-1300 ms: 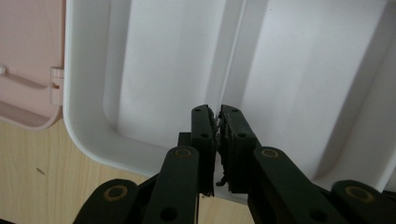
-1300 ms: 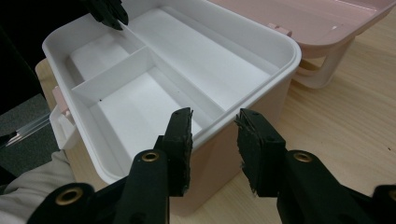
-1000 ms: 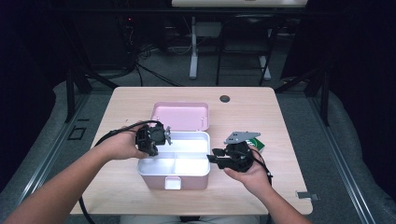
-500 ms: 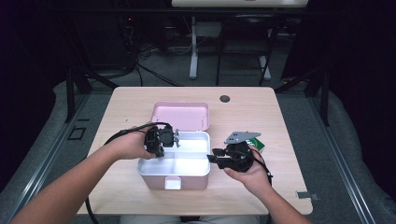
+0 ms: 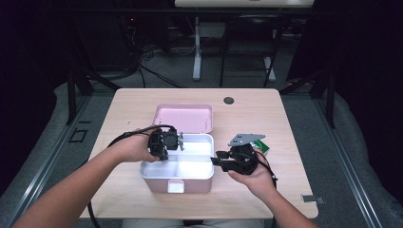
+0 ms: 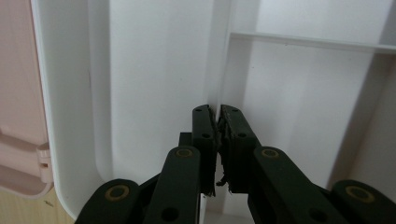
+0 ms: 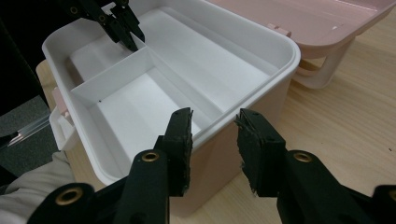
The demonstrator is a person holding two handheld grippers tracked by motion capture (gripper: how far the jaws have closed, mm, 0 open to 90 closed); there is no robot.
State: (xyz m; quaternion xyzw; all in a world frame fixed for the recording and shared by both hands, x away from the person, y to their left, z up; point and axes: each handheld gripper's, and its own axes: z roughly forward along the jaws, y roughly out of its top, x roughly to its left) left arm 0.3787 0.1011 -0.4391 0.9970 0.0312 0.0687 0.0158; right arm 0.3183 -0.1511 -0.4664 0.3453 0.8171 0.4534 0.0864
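Observation:
A pink box (image 5: 190, 185) with a white divided tray (image 5: 190, 166) stands open near the table's front, its pink lid (image 5: 183, 118) laid back behind it. My left gripper (image 5: 179, 141) reaches into the tray's far left corner. In the left gripper view its jaws (image 6: 218, 116) are pressed together on the thin white divider (image 6: 217, 70). The right gripper view shows those same jaws (image 7: 128, 39) at the divider junction (image 7: 140, 58). My right gripper (image 7: 215, 128) is open and straddles the box's right wall (image 7: 261, 70), one jaw inside, one outside.
A small green object (image 5: 263, 147) lies on the table behind my right hand. A dark round grommet (image 5: 229, 100) sits near the table's far edge. Bare wood (image 7: 355, 116) lies to the right of the box. Cables and desk legs stand beyond the table.
My left gripper has shifted a little to the right, farther over the tray's corner onto the divider. The right gripper and the box have stayed put.

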